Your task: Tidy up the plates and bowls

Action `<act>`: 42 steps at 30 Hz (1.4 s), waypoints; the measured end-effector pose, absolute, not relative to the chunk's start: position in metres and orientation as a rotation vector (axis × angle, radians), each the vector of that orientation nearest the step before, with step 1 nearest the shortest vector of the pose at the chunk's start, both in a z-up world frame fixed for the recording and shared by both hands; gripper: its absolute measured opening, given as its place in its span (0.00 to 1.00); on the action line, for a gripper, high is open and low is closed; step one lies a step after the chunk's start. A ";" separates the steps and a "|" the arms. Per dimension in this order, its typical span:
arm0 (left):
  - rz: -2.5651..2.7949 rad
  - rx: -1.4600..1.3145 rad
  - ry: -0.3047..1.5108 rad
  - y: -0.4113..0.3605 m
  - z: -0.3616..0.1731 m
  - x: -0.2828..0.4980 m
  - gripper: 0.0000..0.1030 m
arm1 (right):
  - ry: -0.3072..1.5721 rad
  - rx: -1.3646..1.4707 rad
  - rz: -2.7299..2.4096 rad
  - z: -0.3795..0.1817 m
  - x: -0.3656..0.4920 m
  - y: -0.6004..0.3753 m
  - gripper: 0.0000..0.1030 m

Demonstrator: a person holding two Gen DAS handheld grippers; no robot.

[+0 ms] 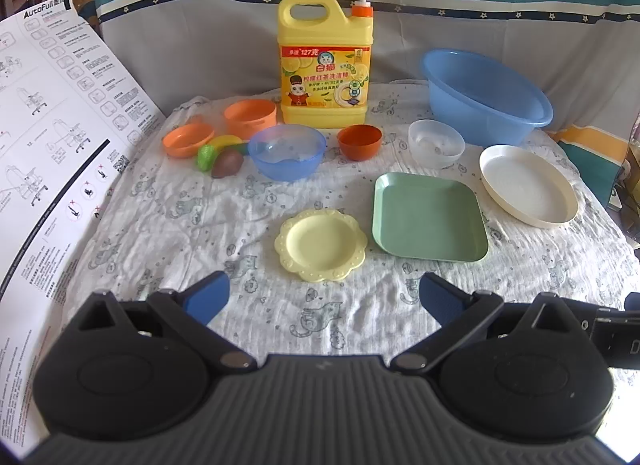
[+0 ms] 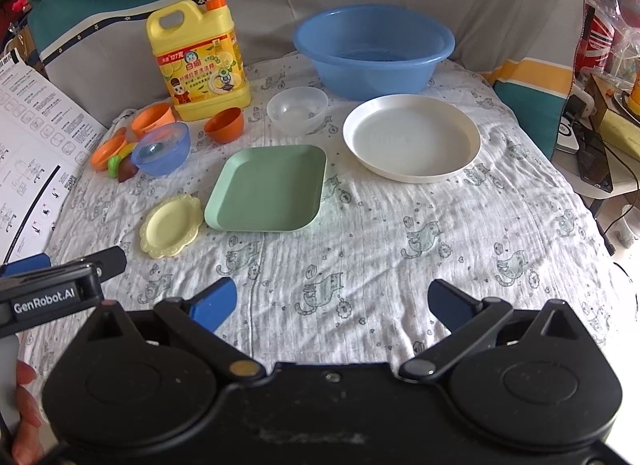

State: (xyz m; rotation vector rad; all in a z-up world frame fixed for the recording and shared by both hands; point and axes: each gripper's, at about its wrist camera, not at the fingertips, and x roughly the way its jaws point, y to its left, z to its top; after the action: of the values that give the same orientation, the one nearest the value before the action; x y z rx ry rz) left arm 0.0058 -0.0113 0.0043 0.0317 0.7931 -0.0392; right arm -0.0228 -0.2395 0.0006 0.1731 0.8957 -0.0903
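On the cat-print cloth lie a small scalloped yellow plate (image 1: 321, 244) (image 2: 172, 225), a square green plate (image 1: 429, 217) (image 2: 267, 188) and a round white plate (image 1: 529, 185) (image 2: 412, 138). Behind them stand a blue bowl (image 1: 286, 151) (image 2: 161, 148), a dark orange bowl (image 1: 359, 141) (image 2: 224, 125), a clear bowl (image 1: 436, 143) (image 2: 297, 110), two light orange bowls (image 1: 250, 116) (image 1: 188, 139) and a big blue basin (image 1: 486, 97) (image 2: 374, 51). My left gripper (image 1: 324, 299) hovers open just short of the yellow plate. My right gripper (image 2: 332, 303) is open over bare cloth, empty.
A yellow detergent jug (image 1: 326, 61) (image 2: 198, 61) stands at the back. Toy fruit (image 1: 222, 157) lies by the blue bowl. A printed instruction sheet (image 1: 52, 137) leans on the left. Clutter and cables (image 2: 600, 137) sit beyond the right edge. A hand (image 2: 24, 413) shows at lower left.
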 end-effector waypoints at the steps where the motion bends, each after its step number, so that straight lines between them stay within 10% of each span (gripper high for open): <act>1: -0.039 0.031 0.792 -0.011 0.004 0.006 1.00 | 0.896 0.173 -0.090 0.001 -0.023 -0.240 1.00; 35: -0.204 0.131 0.787 -0.126 -0.039 0.126 1.00 | 0.821 0.220 -0.196 -0.045 0.077 -0.374 1.00; 42: -0.244 0.177 0.810 -0.173 -0.055 0.168 1.00 | 0.827 0.217 -0.232 -0.067 0.130 -0.415 0.77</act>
State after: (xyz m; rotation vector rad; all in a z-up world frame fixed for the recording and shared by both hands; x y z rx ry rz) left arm 0.1682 -0.1735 -0.0547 0.1772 0.8099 -0.2443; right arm 0.1301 -0.4154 -0.0671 0.2173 0.8266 -0.2317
